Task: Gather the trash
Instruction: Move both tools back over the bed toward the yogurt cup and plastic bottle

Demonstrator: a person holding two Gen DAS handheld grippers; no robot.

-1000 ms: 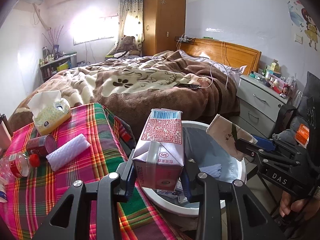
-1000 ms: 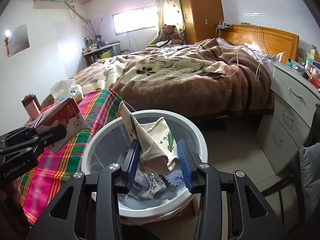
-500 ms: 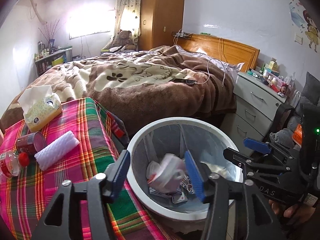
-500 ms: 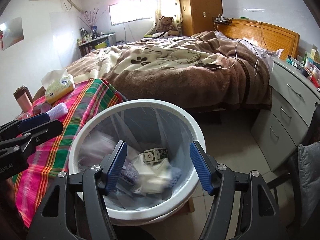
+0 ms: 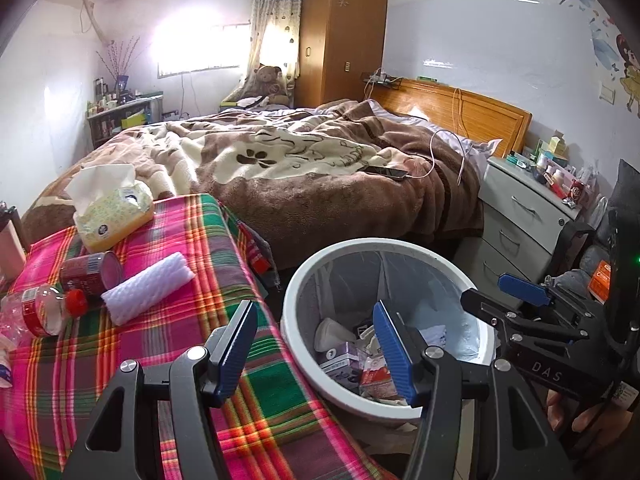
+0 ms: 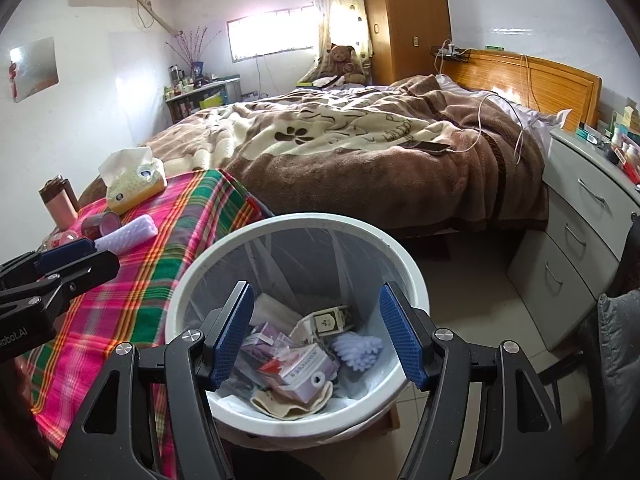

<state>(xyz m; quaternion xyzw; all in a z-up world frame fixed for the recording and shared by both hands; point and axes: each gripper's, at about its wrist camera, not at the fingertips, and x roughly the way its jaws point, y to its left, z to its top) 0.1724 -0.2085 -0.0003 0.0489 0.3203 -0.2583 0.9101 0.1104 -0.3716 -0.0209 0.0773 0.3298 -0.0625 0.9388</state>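
A: Leftmost, what's on the plaid table?

B: A bottle, can and foam roll; I'd bin those; my left gripper gapes empty beside the bin; my right gripper hangs over it, fingers apart; a carton lies inside.

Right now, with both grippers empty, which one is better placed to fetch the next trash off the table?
Left. The left gripper is open at the table's edge, near the can and plastic bottle. The right gripper is open over the bin, farther away.
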